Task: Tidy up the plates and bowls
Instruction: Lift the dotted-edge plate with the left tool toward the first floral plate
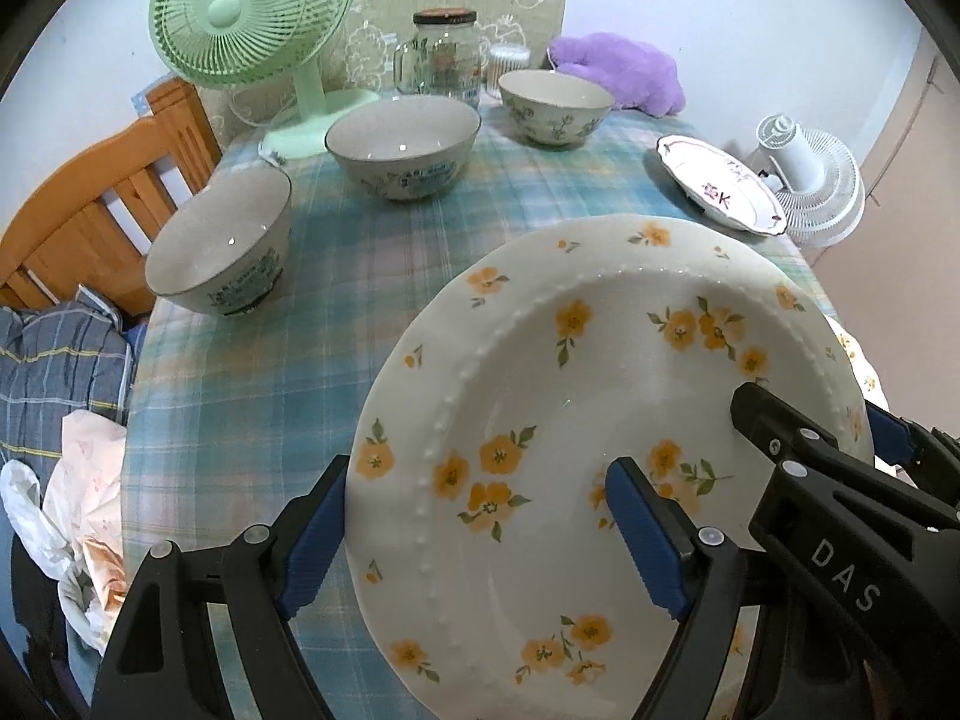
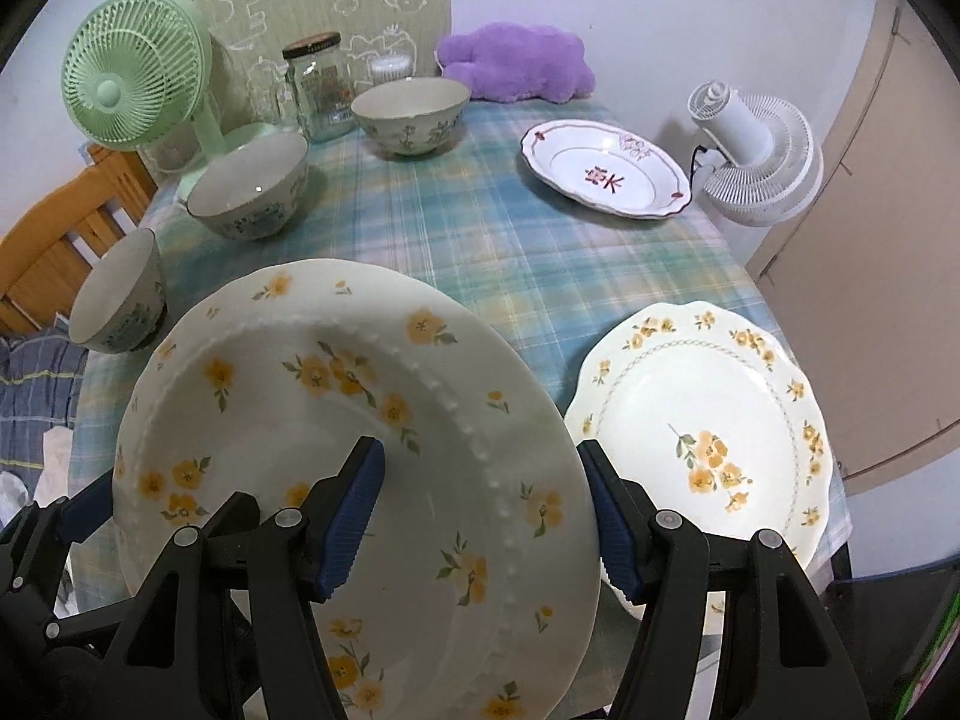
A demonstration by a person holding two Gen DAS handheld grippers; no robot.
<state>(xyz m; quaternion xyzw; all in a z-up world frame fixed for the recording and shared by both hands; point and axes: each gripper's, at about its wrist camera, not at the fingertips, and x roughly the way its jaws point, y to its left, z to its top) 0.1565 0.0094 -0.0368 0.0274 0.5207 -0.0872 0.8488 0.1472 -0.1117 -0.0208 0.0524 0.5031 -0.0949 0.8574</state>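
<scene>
Right claw [image 2: 480,516] straddles floral plate [image 2: 312,456] rim — tilted.

Around the raised plate [image 2: 360,450] — three bowls [image 2: 249,189] lay left-behind, scalloped plate [image 2: 702,426] right, lettered plate [image 2: 606,168] behind-right.

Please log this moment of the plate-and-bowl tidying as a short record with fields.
held item: beaded floral plate, tilted, lifted off the table
left claw: closed on the plate's left rim
right claw: closed on the plate's right rim
other plates: scalloped floral plate flat at near right; red-trimmed plate flat at far right
bowls: three, unstacked
surface: plaid tablecloth
background: green fan, glass jar, white fan
</scene>
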